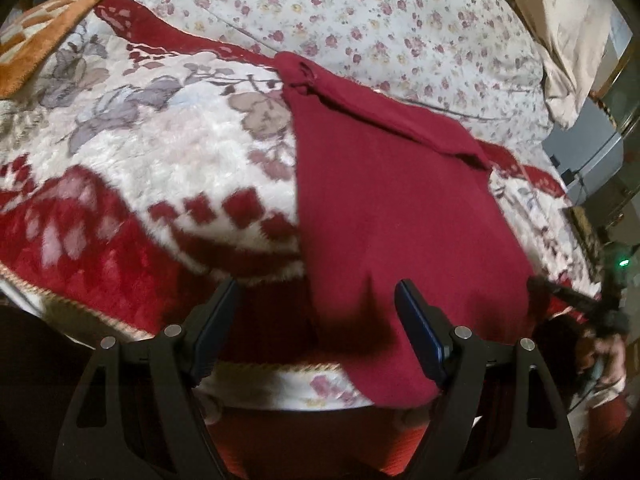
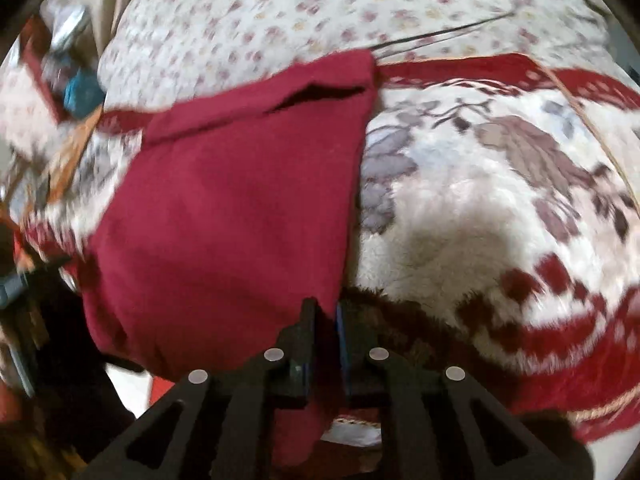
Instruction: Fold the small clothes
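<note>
A dark red garment (image 1: 400,216) lies spread on a plush red-and-white floral blanket (image 1: 168,168), its near edge hanging over the bed's front. My left gripper (image 1: 316,300) is open, its jaws wide apart over the garment's near left corner, holding nothing. In the right wrist view the same red garment (image 2: 232,216) fills the left half. My right gripper (image 2: 326,312) is shut on the garment's near right edge, with cloth pinched between the pads. The right gripper also shows in the left wrist view (image 1: 568,296) at the garment's right edge.
A white sheet with small pink flowers (image 1: 360,20) covers the far part of the bed. An orange-and-white cushion (image 1: 36,36) lies at the far left. A beige pillow (image 1: 568,32) and grey furniture (image 1: 588,160) stand at the right.
</note>
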Demonstrator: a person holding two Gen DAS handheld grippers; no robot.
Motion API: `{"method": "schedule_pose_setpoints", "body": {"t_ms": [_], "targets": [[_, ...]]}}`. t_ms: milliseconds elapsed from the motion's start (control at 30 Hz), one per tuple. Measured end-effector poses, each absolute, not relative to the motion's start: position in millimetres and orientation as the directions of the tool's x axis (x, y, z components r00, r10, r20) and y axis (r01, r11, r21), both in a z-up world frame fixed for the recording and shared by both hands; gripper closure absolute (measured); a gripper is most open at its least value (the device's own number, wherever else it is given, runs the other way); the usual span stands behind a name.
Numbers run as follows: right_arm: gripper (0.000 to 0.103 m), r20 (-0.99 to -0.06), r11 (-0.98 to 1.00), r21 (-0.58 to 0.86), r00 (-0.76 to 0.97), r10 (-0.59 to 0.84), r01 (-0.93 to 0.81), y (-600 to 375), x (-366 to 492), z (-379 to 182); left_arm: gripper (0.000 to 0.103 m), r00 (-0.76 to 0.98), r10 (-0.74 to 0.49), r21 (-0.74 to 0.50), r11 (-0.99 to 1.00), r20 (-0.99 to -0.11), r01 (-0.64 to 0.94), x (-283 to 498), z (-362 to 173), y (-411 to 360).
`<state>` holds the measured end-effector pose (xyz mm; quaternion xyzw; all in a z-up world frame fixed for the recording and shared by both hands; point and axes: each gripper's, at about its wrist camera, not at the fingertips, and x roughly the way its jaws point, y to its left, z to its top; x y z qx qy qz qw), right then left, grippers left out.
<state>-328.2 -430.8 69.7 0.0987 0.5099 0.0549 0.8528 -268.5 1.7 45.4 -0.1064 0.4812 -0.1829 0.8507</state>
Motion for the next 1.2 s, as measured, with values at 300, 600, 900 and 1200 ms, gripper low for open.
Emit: {"method": "schedule_pose_setpoints", "body": {"t_ms": [300, 600, 900, 1200], "targets": [[0.044, -0.787, 0.784, 0.295, 0.327, 0.523, -0.546, -255.6, -333.6, 85.8, 0.023, 0.540, -0.369, -0.378, 0.921, -0.757, 0.099, -268.6, 56.8, 37.4], [0.071, -0.895, 0.765, 0.011, 0.335, 0.294, -0.643, -143.3, -308.4, 10.6, 0.023, 0.538, -0.378, -0.402, 0.912, -0.753, 0.078, -274.2, 55.4, 48.4], [0.090, -0.811, 0.717, 0.432, 0.113, 0.575, -0.547, -165.0, -284.0, 1.8, 0.023, 0.532, -0.431, -0.481, 0.875, -0.729, 0.050, -272.7, 52.0, 53.2], [0.046, -0.737, 0.787, 0.516, 0.293, 0.609, -0.337, -312.5, -317.3, 58.1, 0.023, 0.422, -0.480, -0.461, 0.874, -0.769, 0.155, -297.3, 33.4, 21.7]]}}
